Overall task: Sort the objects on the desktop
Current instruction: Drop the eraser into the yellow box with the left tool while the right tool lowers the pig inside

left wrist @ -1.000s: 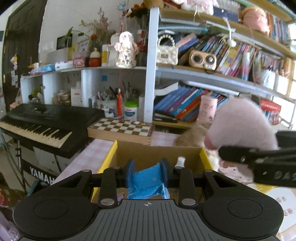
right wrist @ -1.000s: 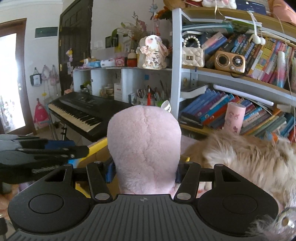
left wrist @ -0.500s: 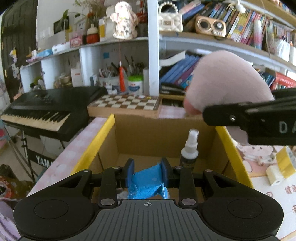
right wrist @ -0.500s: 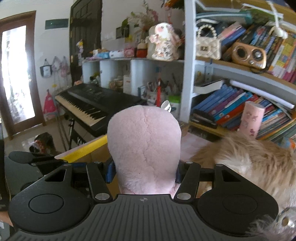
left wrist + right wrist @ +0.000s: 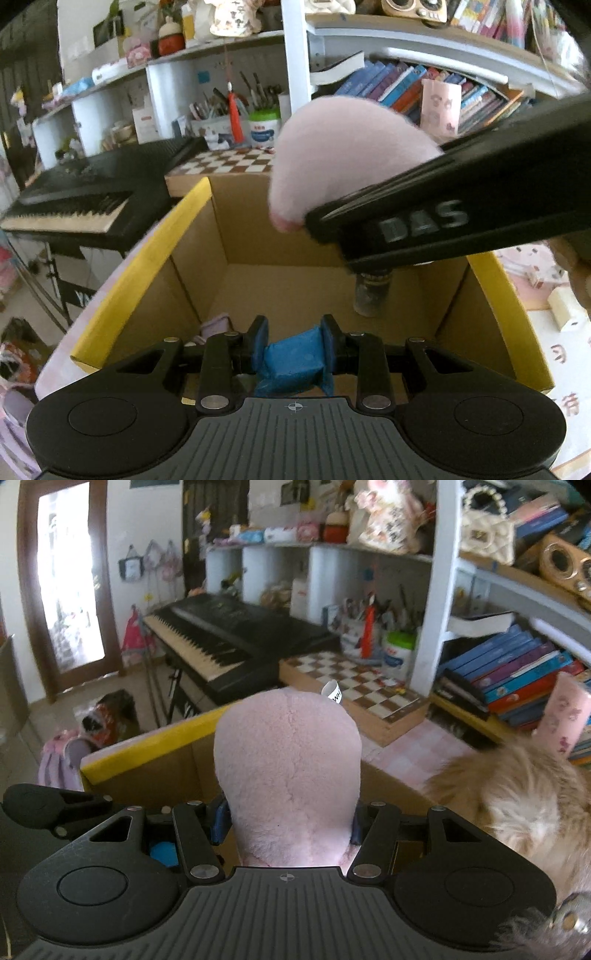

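Observation:
My left gripper (image 5: 294,341) hangs over the open cardboard box (image 5: 140,266) with yellow flaps. Its blue pads pinch a blue packet (image 5: 291,360), and the jaws are just opening. A small spray bottle (image 5: 371,295) stands on the box floor, half hidden. In the right wrist view my right gripper (image 5: 288,823) is shut on a pink plush toy (image 5: 288,768) above the box's yellow rim (image 5: 147,746). The same pink plush toy (image 5: 343,155) and a black finger of the right gripper (image 5: 443,221) cross above the box in the left wrist view.
A black keyboard (image 5: 74,199) stands left of the box and a chessboard (image 5: 229,166) behind it. Shelves of books and pen pots (image 5: 406,85) fill the back. A furry tan thing (image 5: 517,794) lies right of the box. Small pale items (image 5: 565,310) lie on the pink tablecloth.
Both grippers have come down and tipped toward the box, so its inside now fills the left view. The right gripper has carried the pink plush leftward over the box.

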